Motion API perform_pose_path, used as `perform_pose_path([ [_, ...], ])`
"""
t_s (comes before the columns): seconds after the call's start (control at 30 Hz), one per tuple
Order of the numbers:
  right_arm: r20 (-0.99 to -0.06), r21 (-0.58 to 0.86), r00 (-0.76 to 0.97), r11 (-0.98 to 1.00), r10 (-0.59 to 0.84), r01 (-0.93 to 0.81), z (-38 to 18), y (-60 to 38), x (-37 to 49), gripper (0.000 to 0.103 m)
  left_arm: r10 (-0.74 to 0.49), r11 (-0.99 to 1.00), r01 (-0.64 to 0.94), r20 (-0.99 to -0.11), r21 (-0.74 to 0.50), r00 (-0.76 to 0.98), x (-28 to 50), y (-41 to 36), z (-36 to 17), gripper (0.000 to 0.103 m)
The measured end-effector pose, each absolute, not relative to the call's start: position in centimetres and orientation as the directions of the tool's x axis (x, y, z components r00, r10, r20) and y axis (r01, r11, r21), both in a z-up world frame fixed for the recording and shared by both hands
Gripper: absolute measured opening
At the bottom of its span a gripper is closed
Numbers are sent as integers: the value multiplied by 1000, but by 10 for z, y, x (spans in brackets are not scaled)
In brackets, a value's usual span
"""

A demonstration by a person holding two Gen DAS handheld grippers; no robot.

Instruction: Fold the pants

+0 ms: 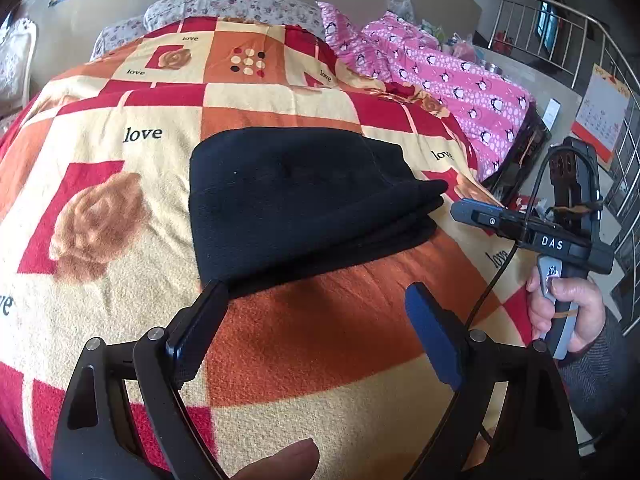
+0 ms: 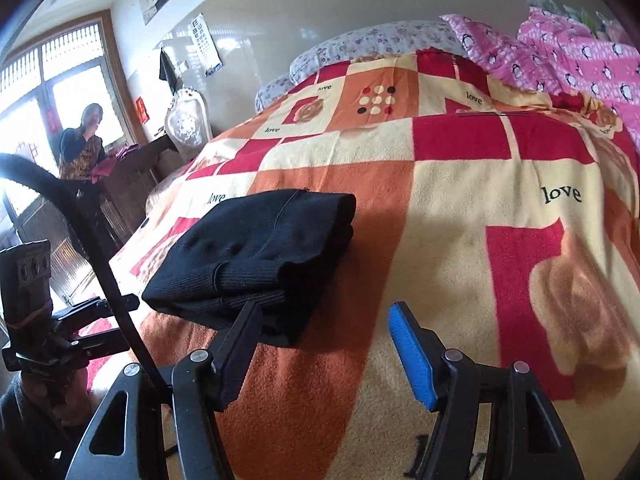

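The black pants lie folded into a thick, compact stack on the checked blanket; they also show in the right wrist view. My left gripper is open and empty, just short of the stack's near edge. My right gripper is open and empty, its left finger close to the stack's near corner. From the left wrist view the right gripper is seen side-on, to the right of the stack, held in a hand.
The red, orange and cream blanket covers the bed. A pink penguin quilt lies at the far right and floral pillows at the head. A metal railing stands right of the bed. A person stands by the window.
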State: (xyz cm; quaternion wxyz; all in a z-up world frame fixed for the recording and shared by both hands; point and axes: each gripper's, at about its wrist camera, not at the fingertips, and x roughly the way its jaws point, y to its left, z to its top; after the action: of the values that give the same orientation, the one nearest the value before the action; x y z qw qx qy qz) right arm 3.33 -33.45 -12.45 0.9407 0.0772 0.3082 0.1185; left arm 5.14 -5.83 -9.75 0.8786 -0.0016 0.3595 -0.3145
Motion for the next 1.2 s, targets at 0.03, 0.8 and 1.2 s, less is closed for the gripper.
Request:
perform_pose_path([
  [0.03, -561, 221, 782, 959, 272, -176, -125, -335, 33, 64, -546, 803, 554, -640, -217, 541, 52, -61, -99, 90],
  [0.8, -565, 240, 771, 953, 294, -188, -129, -336, 35, 64, -560, 820, 464, -637, -335, 530, 50, -56, -107, 90],
  [1.2, -594, 246, 755, 956, 279, -159, -131, -338, 39, 64, -531, 813, 544, -649, -208, 545, 34, -76, -106, 90],
])
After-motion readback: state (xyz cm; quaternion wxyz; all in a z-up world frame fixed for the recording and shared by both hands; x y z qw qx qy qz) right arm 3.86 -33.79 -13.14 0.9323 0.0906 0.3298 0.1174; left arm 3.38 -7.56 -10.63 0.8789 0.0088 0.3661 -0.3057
